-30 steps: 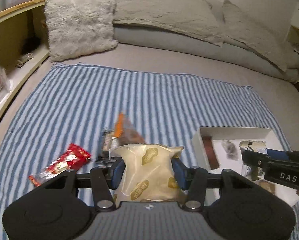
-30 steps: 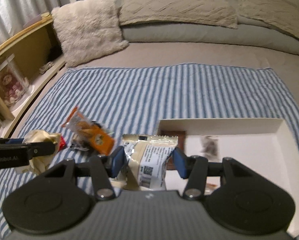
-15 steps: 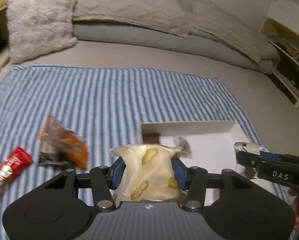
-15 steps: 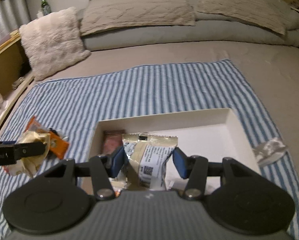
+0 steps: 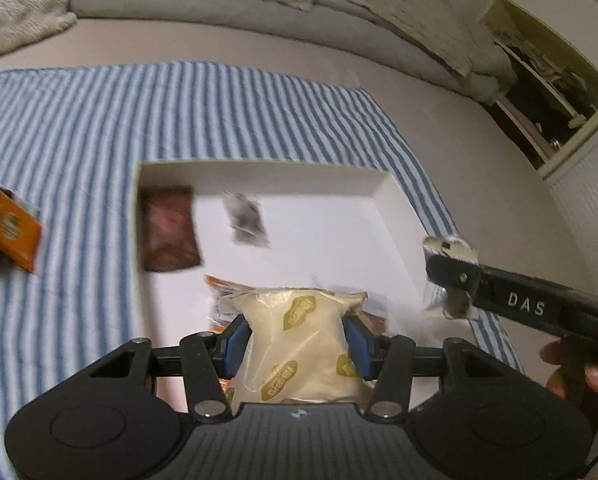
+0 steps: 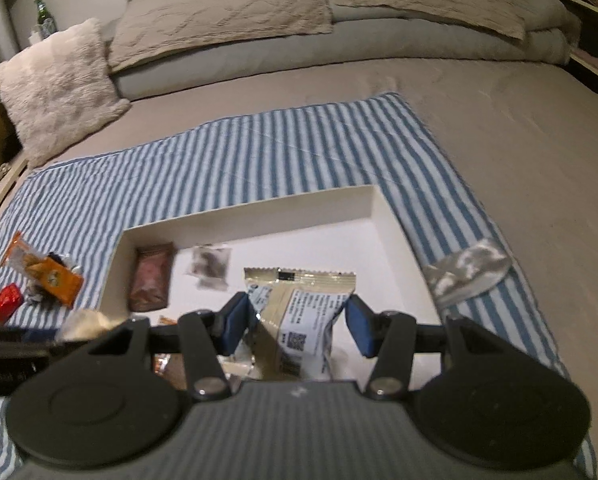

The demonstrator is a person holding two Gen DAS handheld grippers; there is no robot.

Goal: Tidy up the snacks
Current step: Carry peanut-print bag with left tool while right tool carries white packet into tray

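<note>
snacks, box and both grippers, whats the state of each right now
left gripper: shut on cream packet
right gripper: holds white packet, though its right pad shows a gap
white box: open, partly filled
brown packet: lying in box
orange packet: lying on striped cloth
red packet: lying on cloth

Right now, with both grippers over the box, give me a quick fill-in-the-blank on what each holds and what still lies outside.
1. The left gripper is shut on a cream ____ with gold logos.
2. The right gripper holds a packet above the white ____.
3. Outside the box, on the striped cloth, an orange packet lies beside a ____ one.

Missing words: packet; box; red
</note>
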